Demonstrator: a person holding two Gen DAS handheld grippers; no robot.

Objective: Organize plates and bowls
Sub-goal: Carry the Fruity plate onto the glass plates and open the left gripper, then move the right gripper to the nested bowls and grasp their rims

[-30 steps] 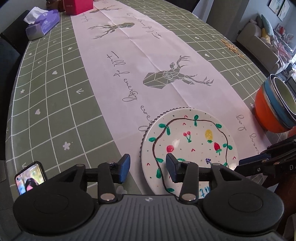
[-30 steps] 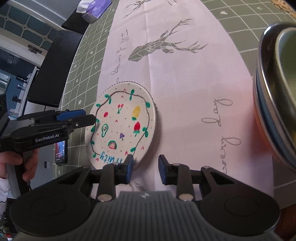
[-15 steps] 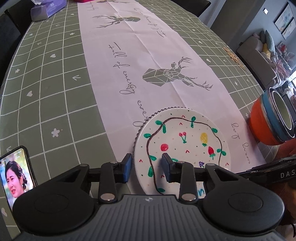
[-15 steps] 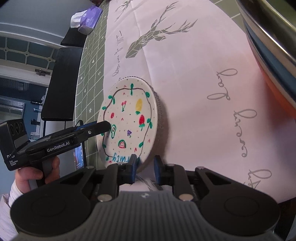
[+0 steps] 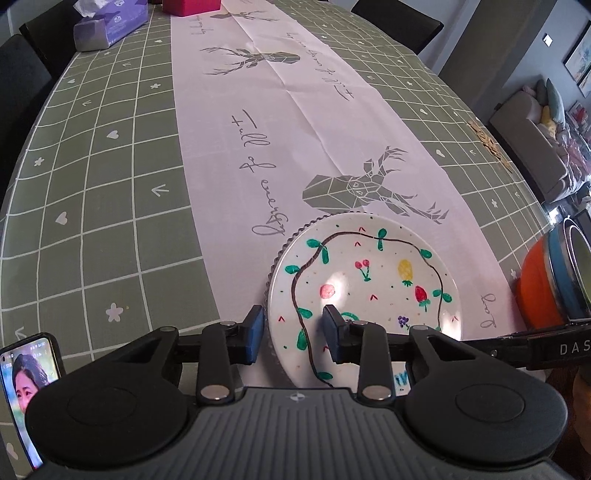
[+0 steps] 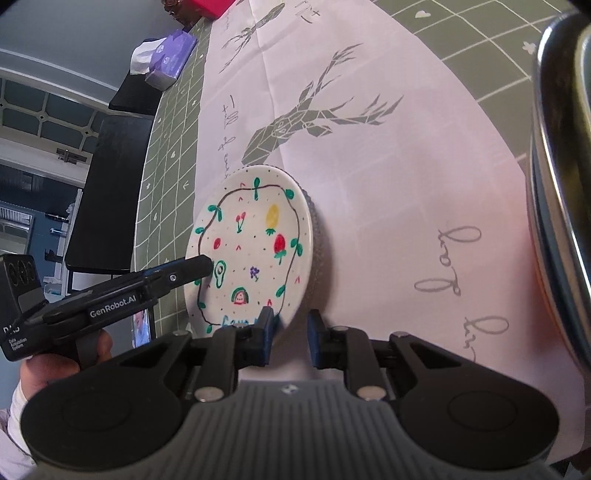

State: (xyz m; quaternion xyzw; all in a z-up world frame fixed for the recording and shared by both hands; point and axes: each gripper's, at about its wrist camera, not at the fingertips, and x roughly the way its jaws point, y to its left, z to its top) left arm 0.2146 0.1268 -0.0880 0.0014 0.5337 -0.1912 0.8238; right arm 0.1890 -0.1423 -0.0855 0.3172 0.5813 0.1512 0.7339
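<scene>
Plate (image 5: 369, 280): painted, on the runner (image 5: 295, 122), near edge
Left gripper (image 5: 293, 334): jaws released, straddling plate's left rim
Right gripper (image 6: 290, 338): jaws released, astride plate's near rim
Bowls (image 5: 554, 280): nested, right of plate

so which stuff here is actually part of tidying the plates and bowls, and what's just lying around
Part of the job:
painted plate
stacked bowls
left claw
right claw

Just lying about:
phone
tissue pack
red box
</scene>
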